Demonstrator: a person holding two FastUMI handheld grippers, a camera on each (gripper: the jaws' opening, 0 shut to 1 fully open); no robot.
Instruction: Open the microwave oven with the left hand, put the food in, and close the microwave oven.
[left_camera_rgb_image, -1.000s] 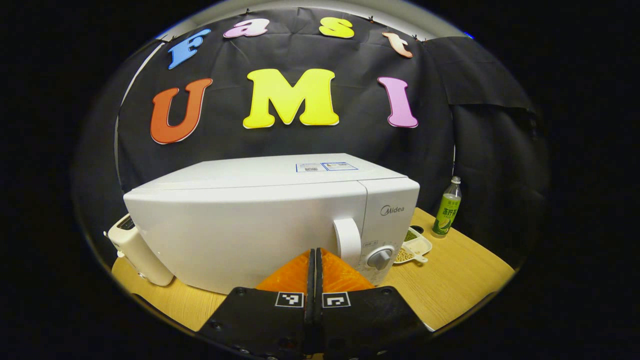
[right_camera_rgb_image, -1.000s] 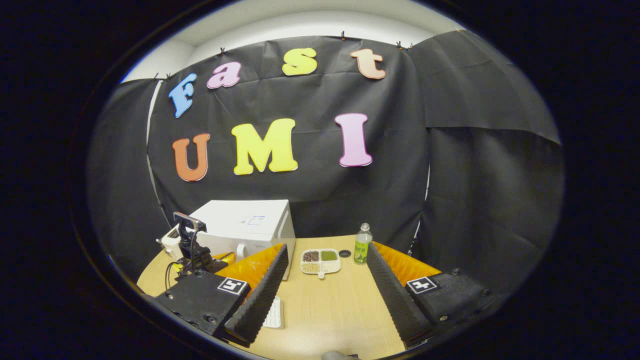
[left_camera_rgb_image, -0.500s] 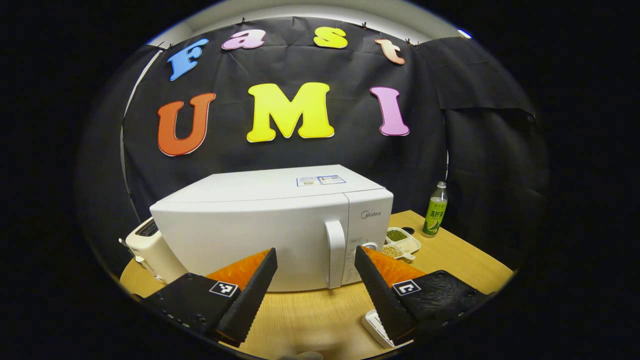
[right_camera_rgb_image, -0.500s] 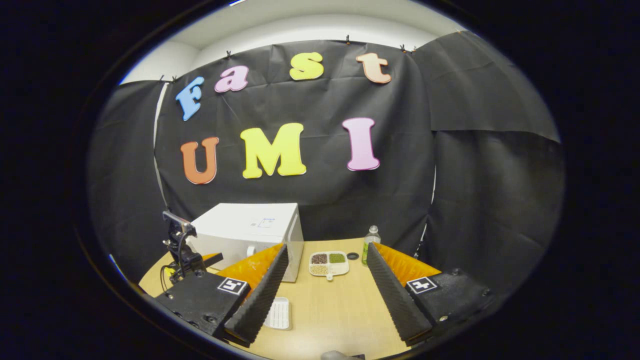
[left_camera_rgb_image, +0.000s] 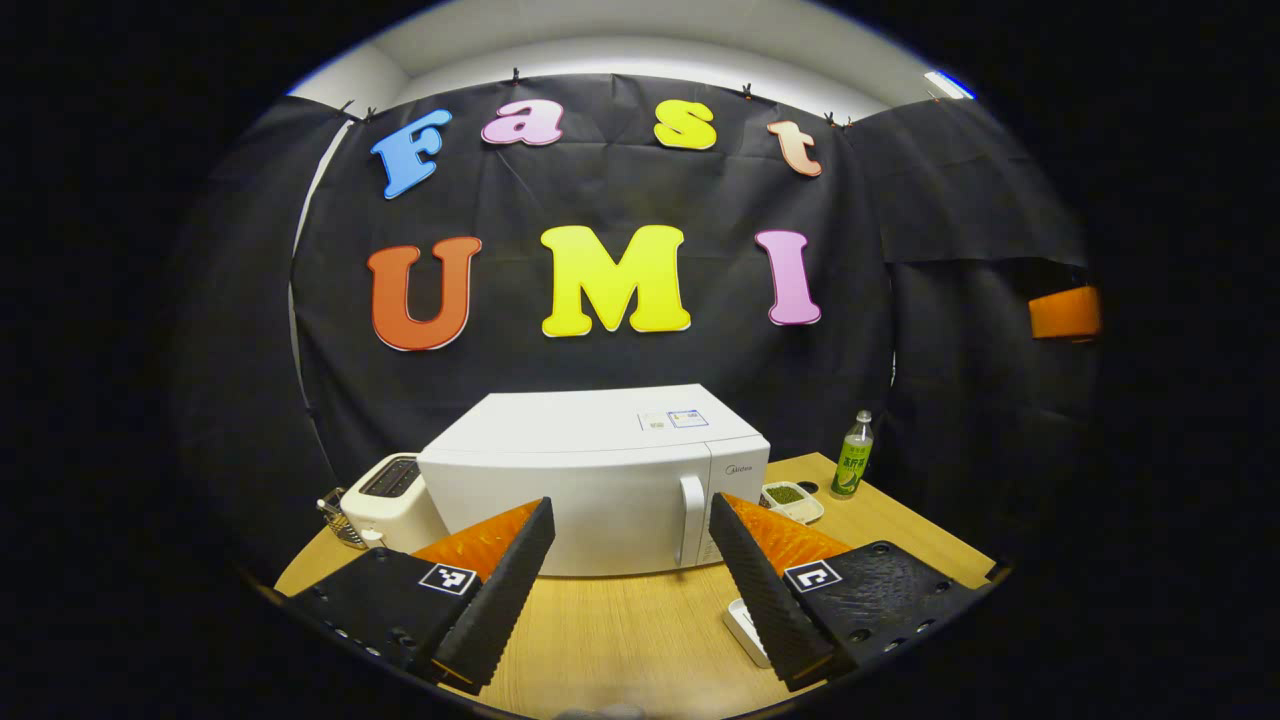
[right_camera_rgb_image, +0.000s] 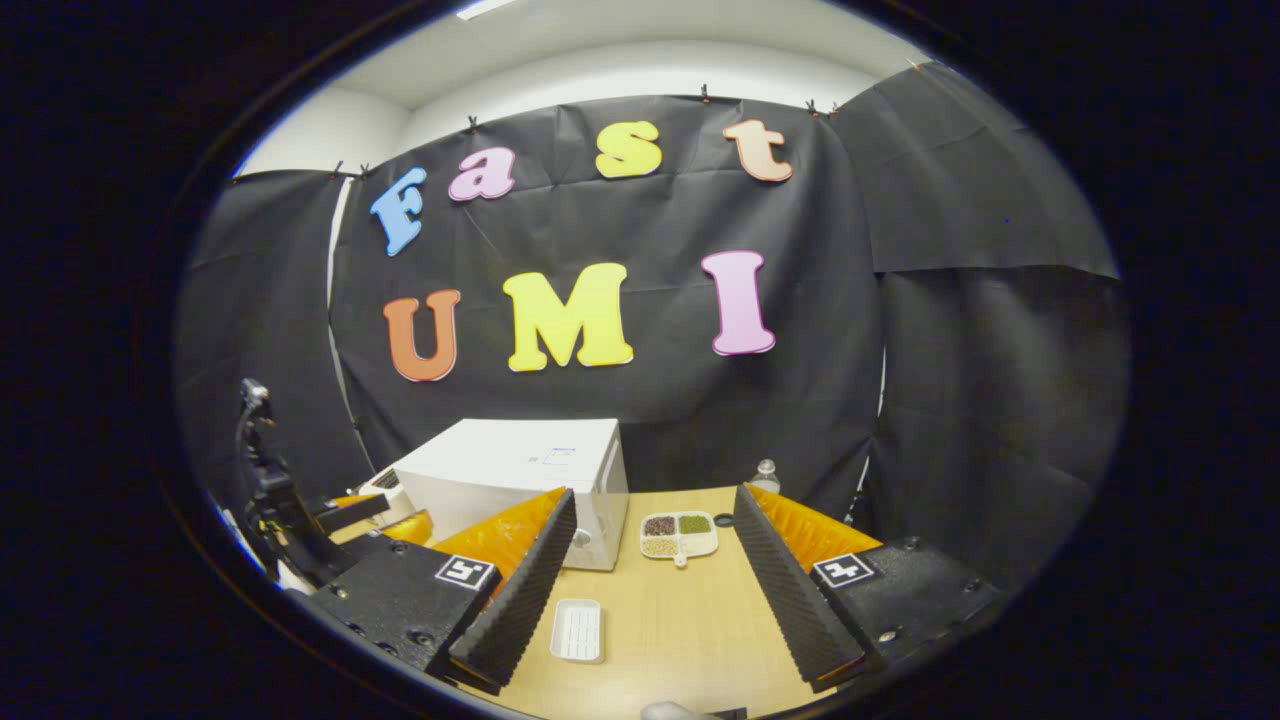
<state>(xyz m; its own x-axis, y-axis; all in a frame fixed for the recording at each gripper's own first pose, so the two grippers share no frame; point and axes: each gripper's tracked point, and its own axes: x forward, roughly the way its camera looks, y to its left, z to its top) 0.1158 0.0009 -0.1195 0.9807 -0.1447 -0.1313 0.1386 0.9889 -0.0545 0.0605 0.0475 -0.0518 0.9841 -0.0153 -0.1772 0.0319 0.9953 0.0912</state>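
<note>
Two grippers are hanging with fingers spread wide above the wooden table (left_camera_rgb_image: 620, 640), the left gripper (left_camera_rgb_image: 630, 590) facing the white microwave (left_camera_rgb_image: 590, 480), which is sitting shut with a small, unreadable brand mark beside its handle (left_camera_rgb_image: 690, 518). Right of it, a divided dish of beans (right_camera_rgb_image: 679, 533) and a green-labelled bottle (left_camera_rgb_image: 851, 468) are standing, while a small white tray (right_camera_rgb_image: 579, 630) is lying just before the right gripper (right_camera_rgb_image: 650, 585).

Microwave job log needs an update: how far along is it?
Done: unclear. The microwave oven has its door closed, hiding the inside. In hand: nothing; the left hand-held gripper and right hand-held gripper are open, empty, clear of the oven. Left: the divided dish of beans sits on the table beside it; if that is the food, every step remains.
</note>
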